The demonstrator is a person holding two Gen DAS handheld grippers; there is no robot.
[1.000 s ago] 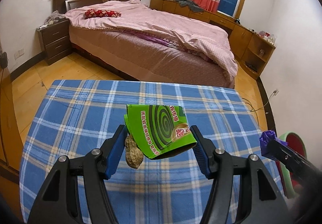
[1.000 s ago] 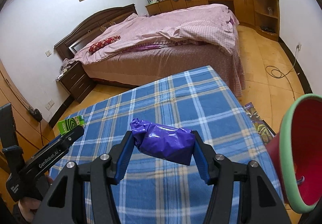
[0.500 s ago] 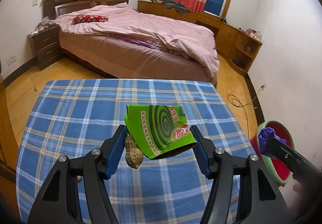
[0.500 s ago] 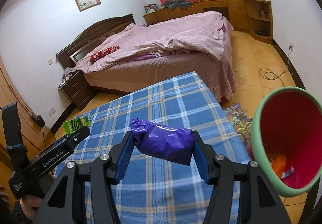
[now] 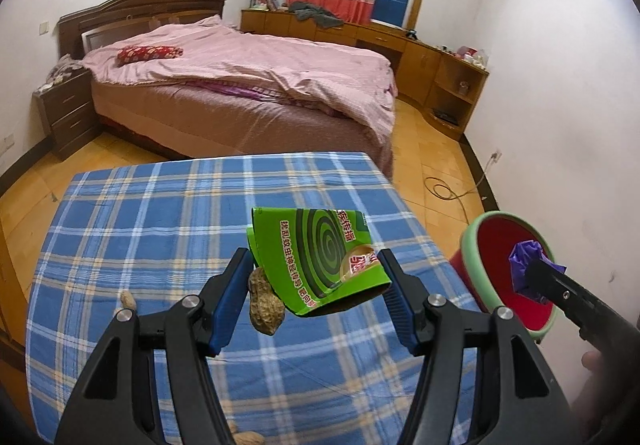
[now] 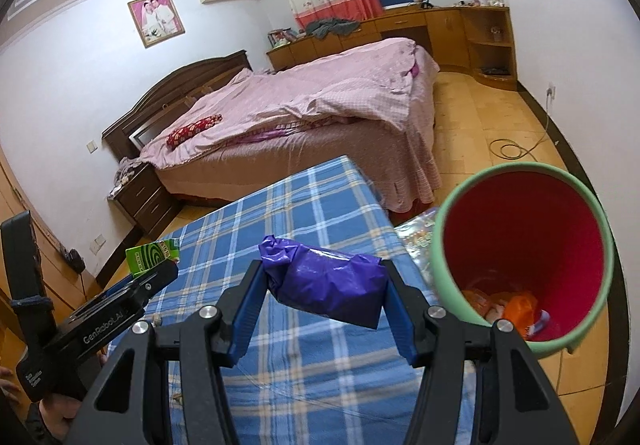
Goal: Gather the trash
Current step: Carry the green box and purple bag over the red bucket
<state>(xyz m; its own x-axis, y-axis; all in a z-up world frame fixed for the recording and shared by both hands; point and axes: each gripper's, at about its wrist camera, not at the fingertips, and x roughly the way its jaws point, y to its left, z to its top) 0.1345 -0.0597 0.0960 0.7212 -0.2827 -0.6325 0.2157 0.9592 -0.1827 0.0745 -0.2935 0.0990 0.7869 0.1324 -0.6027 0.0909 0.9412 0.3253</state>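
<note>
One big table (image 5: 160,229) wears a soft blue checked cloth. One round red bin (image 6: 520,257) with a green rim stands beside it, with orange scraps at the bottom. There are two grippers. The left gripper (image 5: 316,285) squeezes two things between its blue fingers: one flat green cardboard box (image 5: 320,265) with a dark swirl, and one bumpy peanut (image 5: 264,305). The right gripper (image 6: 324,289) squeezes one crinkly purple plastic wad (image 6: 328,281), held near the bin's mouth. Two more peanuts (image 5: 128,301) lie on the cloth.
</note>
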